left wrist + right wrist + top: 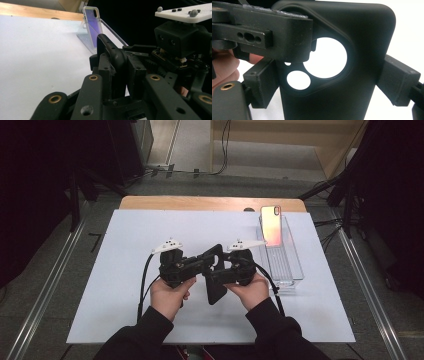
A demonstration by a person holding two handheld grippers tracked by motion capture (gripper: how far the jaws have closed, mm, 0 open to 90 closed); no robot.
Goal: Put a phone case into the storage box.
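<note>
While both hands meet over the middle of the white desk (125, 270) in the high view, a black phone case (216, 292) hangs between the two tools, its long axis running from near the person's chest up and away toward the far edge. The left gripper (197, 265) comes at the case's far end from the left; the right gripper (220, 275) spans it from the right, and neither is clearly nearer. Toward the far right corner a phone (270, 225) leans upright in a clear tray (290, 270), well apart from the hands. Any move of case toward phone would, I judge, go forward and right. Where each jaw touches is lost in the black-on-black tangle.

From the left gripper view, the jaws are drawn narrow onto the case's rim (112, 51), which rises edge-on between them. Beyond it stands the phone (92, 27) in the tray (83, 37); the right gripper's body (175, 45) sits at the right.

From the right gripper view, the case (362, 57) faces the camera flat, camera cut-out (325, 61) lit by the desk behind, and the two pads (399, 80) press its long sides. The left gripper's jaw (274, 37) covers the upper left corner, hiding the rim there. The case's lower end is cut off.
</note>
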